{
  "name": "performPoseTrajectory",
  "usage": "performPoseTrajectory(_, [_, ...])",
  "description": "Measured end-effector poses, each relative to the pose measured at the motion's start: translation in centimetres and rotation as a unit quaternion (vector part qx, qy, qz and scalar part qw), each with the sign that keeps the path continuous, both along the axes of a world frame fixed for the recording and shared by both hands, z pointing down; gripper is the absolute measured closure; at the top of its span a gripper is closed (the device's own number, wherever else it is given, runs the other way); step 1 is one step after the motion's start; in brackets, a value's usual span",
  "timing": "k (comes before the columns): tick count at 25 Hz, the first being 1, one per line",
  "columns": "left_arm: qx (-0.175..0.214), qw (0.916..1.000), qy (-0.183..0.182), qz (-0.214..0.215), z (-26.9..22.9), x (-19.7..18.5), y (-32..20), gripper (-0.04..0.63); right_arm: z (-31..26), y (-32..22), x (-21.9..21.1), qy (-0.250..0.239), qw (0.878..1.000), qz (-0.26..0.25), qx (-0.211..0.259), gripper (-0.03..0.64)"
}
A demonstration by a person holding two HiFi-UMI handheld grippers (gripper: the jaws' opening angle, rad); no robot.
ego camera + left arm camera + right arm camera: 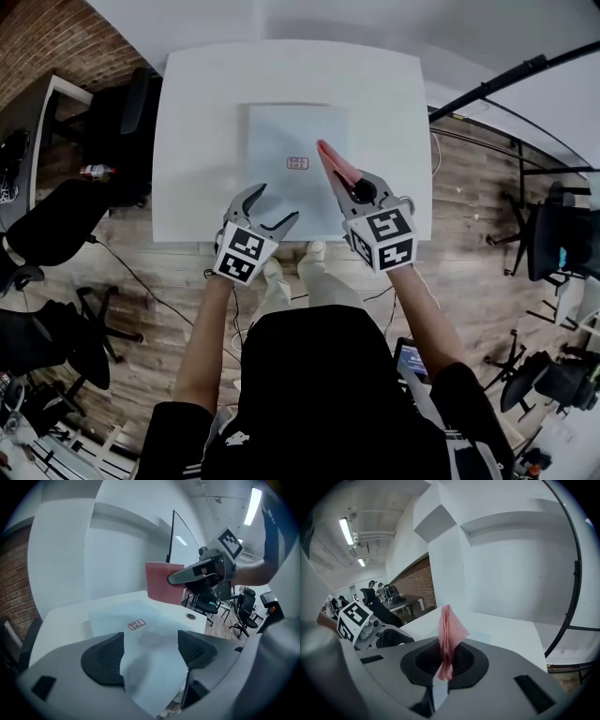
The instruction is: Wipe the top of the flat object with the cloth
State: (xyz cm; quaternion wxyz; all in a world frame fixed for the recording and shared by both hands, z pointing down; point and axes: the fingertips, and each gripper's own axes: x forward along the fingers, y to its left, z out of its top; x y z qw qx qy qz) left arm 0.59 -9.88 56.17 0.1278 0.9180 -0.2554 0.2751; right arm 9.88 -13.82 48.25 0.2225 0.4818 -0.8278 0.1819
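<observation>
Left gripper [277, 202], jaws spread and empty, is held over near edge of pale flat panel [281, 141]; right gripper [344, 178] is clamped on pink cloth [331, 157] beside it.

Head view steeply down over white table [197, 141]; gripper views low along their jaws; flat object [281, 131] common to all.

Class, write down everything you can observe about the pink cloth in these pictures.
The pink cloth looks like a thin, open-weave fabric, folded into a flat piece. The right gripper has its jaws shut on the lower end, so the rest sticks up and forward past them. It is held over the pale flat panel on the white table; whether it touches the panel is unclear.
</observation>
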Motion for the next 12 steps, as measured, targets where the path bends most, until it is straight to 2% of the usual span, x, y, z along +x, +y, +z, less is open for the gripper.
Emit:
performPoseTrajectory(4, [-0.017, 0.9998, -0.004, -0.006, 1.4, 0.3, -0.1, 0.238, 1.0, -0.2, 0.3, 0.003, 1.000, -0.001, -0.010, 0.572])
performPoseTrajectory(12, [-0.033, 0.9984, -0.046, -0.005, 4.8, -0.2, 0.6, 0.238, 2.3, -0.2, 0.1, 0.001, 1.000, -0.005, -0.025, 0.572])
